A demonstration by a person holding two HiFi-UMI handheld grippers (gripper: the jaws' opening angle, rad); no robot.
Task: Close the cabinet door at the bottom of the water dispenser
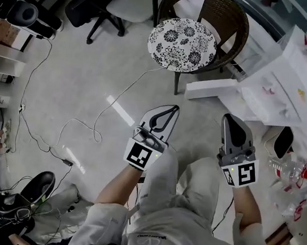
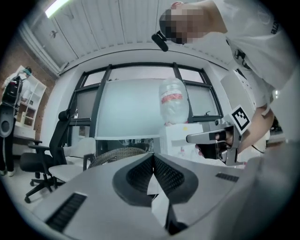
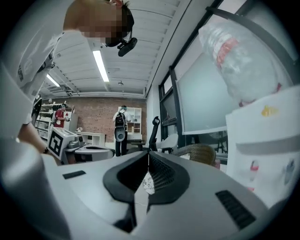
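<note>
Risk was a blind swing: we held left gripper [image 1: 169, 110] and right gripper [image 1: 230, 120] clenched, empty, short of the dispenser [image 1: 280, 93], its door unclear.

The person wears an off-white short-sleeved top [image 1: 152, 233] with small dark print on its front, and matching pale trousers [image 1: 194, 184]. A black camera [image 3: 127, 46] sits at the head. The left gripper [image 1: 173, 109] and right gripper [image 1: 229, 119] are grey shells with black ribbed pads [image 2: 166, 173]. Each bears a white cube [image 1: 140, 155] with black square markers.
</note>
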